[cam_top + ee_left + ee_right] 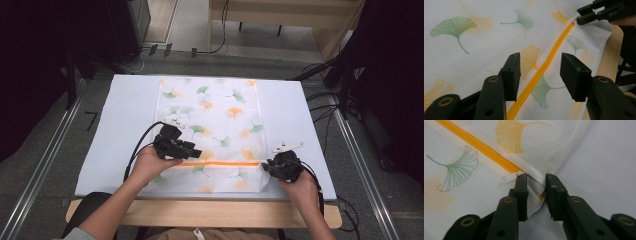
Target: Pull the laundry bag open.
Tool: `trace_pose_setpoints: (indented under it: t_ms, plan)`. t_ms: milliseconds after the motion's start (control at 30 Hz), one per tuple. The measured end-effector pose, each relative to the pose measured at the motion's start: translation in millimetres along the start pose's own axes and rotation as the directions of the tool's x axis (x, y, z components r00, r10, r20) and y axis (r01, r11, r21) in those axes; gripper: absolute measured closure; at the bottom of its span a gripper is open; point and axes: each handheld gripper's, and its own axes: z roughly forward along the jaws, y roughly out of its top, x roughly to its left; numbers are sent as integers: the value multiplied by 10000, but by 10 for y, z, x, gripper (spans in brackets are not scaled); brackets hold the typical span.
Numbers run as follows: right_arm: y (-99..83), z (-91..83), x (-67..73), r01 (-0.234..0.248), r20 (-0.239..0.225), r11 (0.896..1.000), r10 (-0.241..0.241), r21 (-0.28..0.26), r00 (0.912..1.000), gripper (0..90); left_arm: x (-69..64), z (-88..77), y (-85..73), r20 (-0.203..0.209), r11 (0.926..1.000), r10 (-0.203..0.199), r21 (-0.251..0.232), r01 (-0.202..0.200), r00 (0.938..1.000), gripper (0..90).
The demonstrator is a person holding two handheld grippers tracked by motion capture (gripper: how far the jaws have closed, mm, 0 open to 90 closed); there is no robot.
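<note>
A white mesh bag [215, 115] printed with green and orange ginkgo leaves lies flat on the table. An orange zipper [220, 163] runs across its near end. My left gripper [192, 152] hovers at the zipper's left part. In the left gripper view its jaws [540, 72] stand open on either side of the zipper [549, 62], with nothing pinched. My right gripper [267, 167] is at the zipper's right end. In its own view the right gripper [535, 182] is shut on a bunched fold of the bag's edge, beside a small white tab [504, 179].
A white cloth [130, 125] covers the table under the bag, with bare margins left and right. The wooden front edge [200, 212] lies just behind my hands. Metal rails [45, 155] and cables [325, 115] run along the floor on both sides.
</note>
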Motion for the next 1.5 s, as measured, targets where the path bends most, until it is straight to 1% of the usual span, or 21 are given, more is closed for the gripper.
trace_pose_setpoints:
  t_ms: [33,100,167,200,267,300,333,467,567,667,700,733,833,867,967,1000,1133,1233,1333,1433,1500]
  plan:
    - [8,9,-2,-33,-204,10000,32,-31,9998,816,-35,28,4,132,9999,71,-81,-70,9999,591]
    - [12,10,-20,-148,-365,9999,148,-17,9992,835,-63,65,9,212,9998,175,51,-176,9996,607]
    - [13,12,-36,-196,-471,9998,195,-34,9987,843,-78,91,10,267,9997,223,112,-226,9994,618]
    - [18,14,-53,-310,-604,9995,309,-11,9977,850,-113,138,15,322,9991,336,244,-344,9989,625]
    - [27,11,-65,-423,-675,9991,425,51,9968,850,-130,160,18,384,9990,366,245,-375,9986,632]
    - [33,7,-77,-470,-775,9989,476,95,9959,851,-166,200,28,526,9983,424,373,-444,9977,632]
    - [37,5,-84,-522,-839,9986,529,99,9951,851,-192,215,32,412,9981,460,392,-476,9981,627]
    - [60,-34,-106,-633,-1016,9980,633,28,9928,851,-242,263,50,636,9971,586,439,-615,9963,611]
    - [81,-68,-103,-692,-1075,9976,688,-6,9918,851,-268,321,59,601,9961,627,585,-662,9962,570]
    - [96,-92,-98,-716,-1155,9974,703,-65,9908,851,-296,355,71,619,9956,653,632,-692,9959,558]
    - [114,-123,-96,-639,-1210,9978,614,-169,9908,851,-331,384,83,758,9955,681,611,-728,9948,567]
    - [120,-137,-91,-631,-1248,9978,602,-194,9904,851,-351,400,95,734,9944,796,632,-843,9941,567]
    - [138,-168,-78,-628,-1288,9976,584,-299,9900,850,-393,437,119,809,9946,825,567,-872,9933,567]
    - [150,-187,-73,-505,-1335,9980,451,-373,9900,851,-429,484,147,832,9942,887,540,-934,9926,566]
    - [173,-219,-55,-404,-1315,9983,345,-427,9907,851,-484,563,183,950,9932,967,560,-1023,9908,574]
    - [178,-223,-53,-356,-1343,9982,289,-482,9905,851,-499,590,191,1068,9934,946,546,-1009,9898,580]
    - [192,-237,-40,-320,-1393,9984,252,-466,9899,850,-549,673,220,1195,9935,892,597,-968,9888,607]
    - [197,-244,-44,-244,-1438,9984,167,-515,9895,850,-589,732,242,1180,9928,946,622,-1024,9885,620]
    - [203,-260,-35,-241,-1461,9983,162,-523,9891,850,-643,790,280,1088,9898,1196,650,-1271,9869,627]
    - [209,-262,-25,-151,-1432,9985,74,-526,9897,850,-679,842,315,1120,9882,1297,668,-1377,9852,633]
    - [213,-271,-20,-90,-1447,9982,2,-598,9895,850,-708,888,340,1175,9890,1252,635,-1333,9851,640]
